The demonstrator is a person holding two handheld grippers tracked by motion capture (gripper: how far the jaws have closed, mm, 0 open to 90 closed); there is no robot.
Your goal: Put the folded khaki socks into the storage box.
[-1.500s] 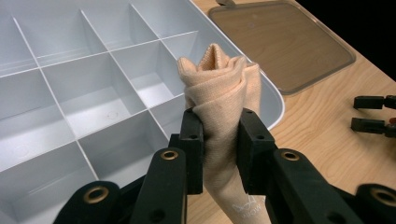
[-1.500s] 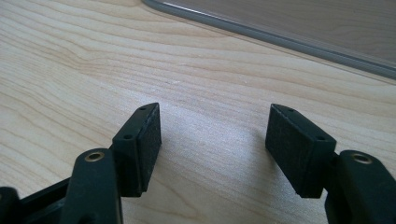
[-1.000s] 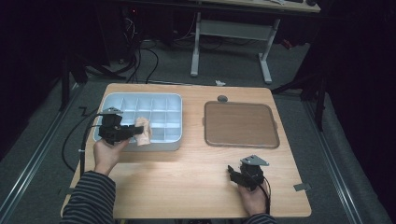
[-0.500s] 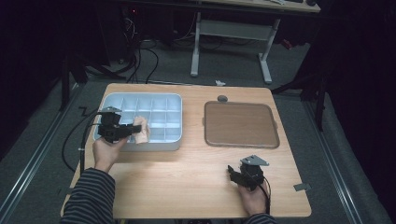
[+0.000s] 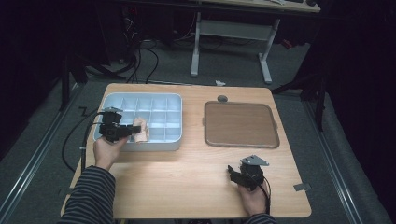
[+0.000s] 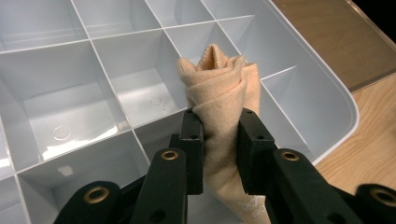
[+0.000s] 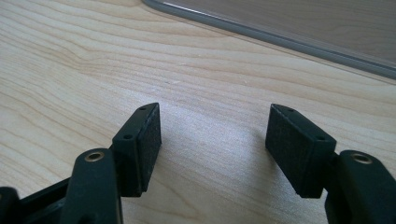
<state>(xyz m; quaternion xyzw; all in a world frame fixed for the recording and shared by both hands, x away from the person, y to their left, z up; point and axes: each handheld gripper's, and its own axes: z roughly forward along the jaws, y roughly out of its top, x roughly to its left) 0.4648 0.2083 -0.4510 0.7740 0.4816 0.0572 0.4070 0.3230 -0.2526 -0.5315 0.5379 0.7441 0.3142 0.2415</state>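
— Wooden table [image 5: 187, 182], dark room beyond. Why that beige cloth [image 6: 219, 93] pinched upright?
— Clamped in left gripper [image 6: 219, 140] above divided tray [image 5: 173, 99], ready for dropping into one cell.
— Right gripper [image 7: 212, 140]?
— Gaping, empty, resting near brown lid [image 5: 240, 125]; unneeded for now.

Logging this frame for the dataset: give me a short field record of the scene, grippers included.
left gripper: shut on the beige cloth, held over the divided tray
divided tray: pale blue, compartments bare, on the table's left
right gripper: open, nothing between its jaws, low over the wooden table
brown flat tray: bare, on the table's right
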